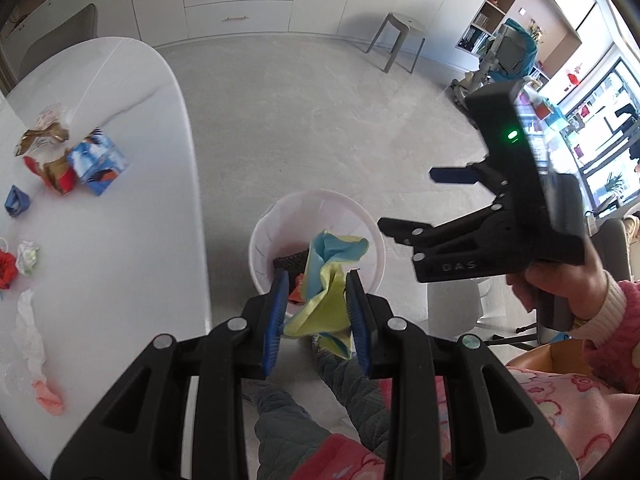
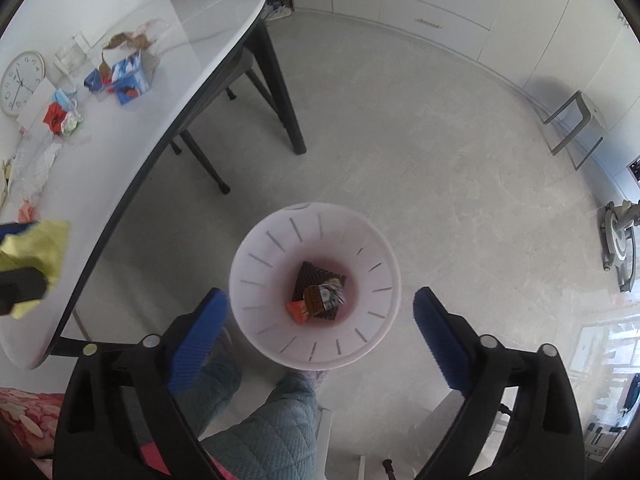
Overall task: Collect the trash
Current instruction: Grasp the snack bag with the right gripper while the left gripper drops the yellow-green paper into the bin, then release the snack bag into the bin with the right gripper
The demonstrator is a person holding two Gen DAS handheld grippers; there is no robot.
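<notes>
My left gripper (image 1: pixel 316 312) is shut on a crumpled yellow and light-blue paper (image 1: pixel 326 280), held above the white trash bin (image 1: pixel 276 224) on the floor. The paper also shows at the left edge of the right wrist view (image 2: pixel 36 248). My right gripper (image 2: pixel 320 320) is open and empty, right over the bin (image 2: pixel 256 240), which holds a dark mesh piece and small wrappers (image 2: pixel 318 294). The right gripper also shows in the left wrist view (image 1: pixel 408 204), open. More trash lies on the white table (image 1: pixel 132 128): a blue-white carton (image 1: pixel 98 164), gold wrappers (image 1: pixel 42 140), paper balls (image 1: pixel 16 264).
The table (image 2: pixel 208 12) has dark legs (image 2: pixel 280 88) beside the bin. A clock (image 2: pixel 20 80) and white tissue (image 1: pixel 28 336) lie on the table. A grey stool (image 1: pixel 398 38) stands far off by white drawers. The person's legs (image 2: pixel 272 420) are below the grippers.
</notes>
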